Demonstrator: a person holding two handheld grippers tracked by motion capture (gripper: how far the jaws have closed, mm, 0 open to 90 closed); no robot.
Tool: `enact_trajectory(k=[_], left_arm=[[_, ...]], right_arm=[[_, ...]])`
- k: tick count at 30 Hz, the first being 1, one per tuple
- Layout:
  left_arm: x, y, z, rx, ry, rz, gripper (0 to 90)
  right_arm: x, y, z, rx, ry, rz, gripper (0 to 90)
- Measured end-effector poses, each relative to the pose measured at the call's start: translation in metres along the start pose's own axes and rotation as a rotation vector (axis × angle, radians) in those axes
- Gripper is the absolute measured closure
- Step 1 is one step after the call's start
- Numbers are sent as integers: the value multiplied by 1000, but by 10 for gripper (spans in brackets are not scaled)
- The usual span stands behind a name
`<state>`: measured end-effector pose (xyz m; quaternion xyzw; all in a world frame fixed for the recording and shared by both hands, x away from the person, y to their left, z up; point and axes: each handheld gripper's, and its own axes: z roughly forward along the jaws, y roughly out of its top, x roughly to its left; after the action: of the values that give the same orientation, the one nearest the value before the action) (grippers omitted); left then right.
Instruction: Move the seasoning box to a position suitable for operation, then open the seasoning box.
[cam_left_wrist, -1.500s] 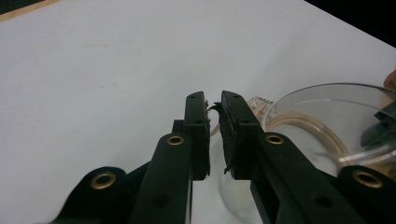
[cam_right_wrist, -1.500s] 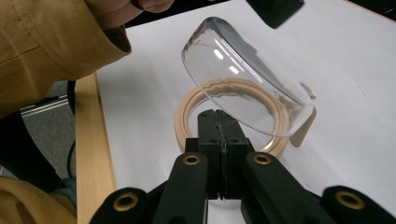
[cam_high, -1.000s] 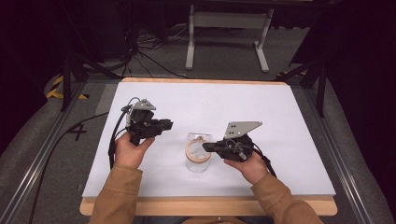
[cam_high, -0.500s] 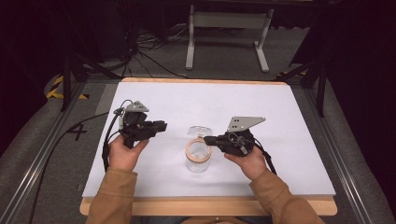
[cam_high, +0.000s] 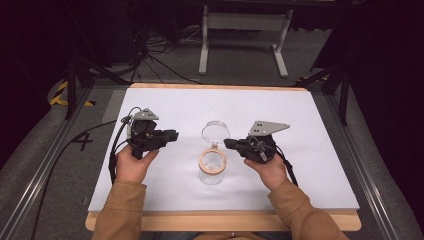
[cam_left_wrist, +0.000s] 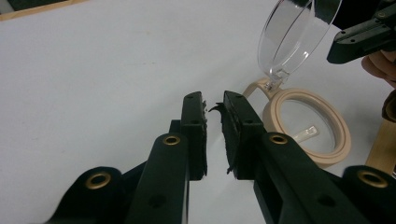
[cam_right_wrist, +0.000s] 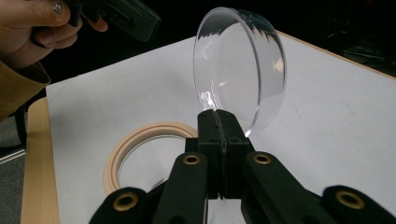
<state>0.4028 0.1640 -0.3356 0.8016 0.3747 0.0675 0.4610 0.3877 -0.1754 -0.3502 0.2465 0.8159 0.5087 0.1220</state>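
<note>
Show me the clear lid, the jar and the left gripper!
lid (cam_right_wrist: 239, 70), right gripper view, middle of the clear dome
jar (cam_high: 212, 167), high view, its tan rim
left gripper (cam_left_wrist: 214, 108), left gripper view, between the jaw tips

Clear lid, beige rim, blk tongs

The high view looked forward and down from above the near edge of the white table. Each gripper view sat low and close, facing across toward the middle, sharing the open glass jar.
</note>
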Motion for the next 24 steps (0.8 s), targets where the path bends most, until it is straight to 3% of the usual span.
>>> enact_trajectory(k=[5,13,17,24], left_arm=[[0,3,3,3,-12,12,789],[-1,8,6,-4,-32,26,786],[0,11,4,-13,-36,21,781],[2,10,1,-17,-28,20,757]], right_arm=[[0,1,-8,-14,12,-3,895],[4,5,-29,-20,-31,-64,895],[-3,5,-44,-31,-53,-61,895],[-26,4,-70,-37,-115,-9,894]])
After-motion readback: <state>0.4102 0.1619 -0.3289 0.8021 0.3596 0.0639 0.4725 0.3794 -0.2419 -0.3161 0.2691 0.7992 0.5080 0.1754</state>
